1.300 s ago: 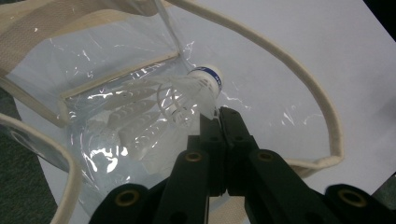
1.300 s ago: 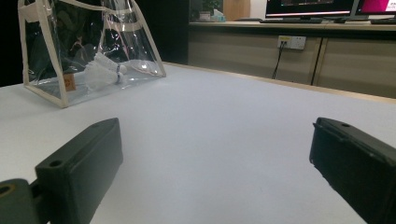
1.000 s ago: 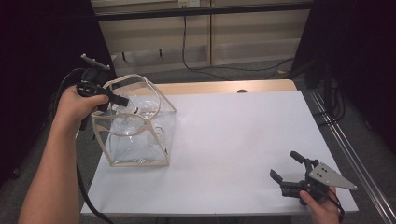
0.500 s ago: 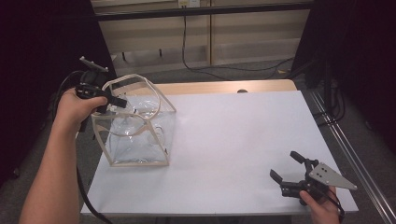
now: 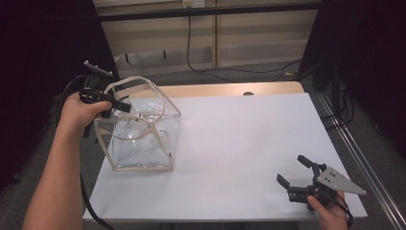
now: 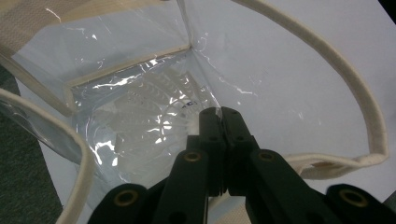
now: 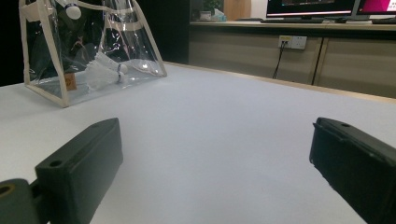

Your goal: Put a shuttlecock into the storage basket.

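At the left side of the worktop (image 5: 239, 143) stands a clear plastic bag (image 5: 143, 139) with cream edging, its mouth open upward. The left gripper (image 5: 125, 107) is at the near-left rim of this mouth and points inward and down. In the left gripper view its jaws are pressed together, and I cannot tell whether a thin edge of the plastic is pinched between them. A white shuttlecock (image 7: 103, 71) lies on its side on the floor of the bag. Its feather skirt (image 6: 154, 121) is directly below and ahead of the left jaws. From the right gripper view its long axis runs roughly along the bag's floor, with the cork end toward the right.

Far to the right, at the near-right corner of the worktop, the right gripper (image 5: 299, 177) rests low with its jaws wide apart and nothing between them. The left hand (image 5: 79, 112) is clearly the nearer one to the bag.
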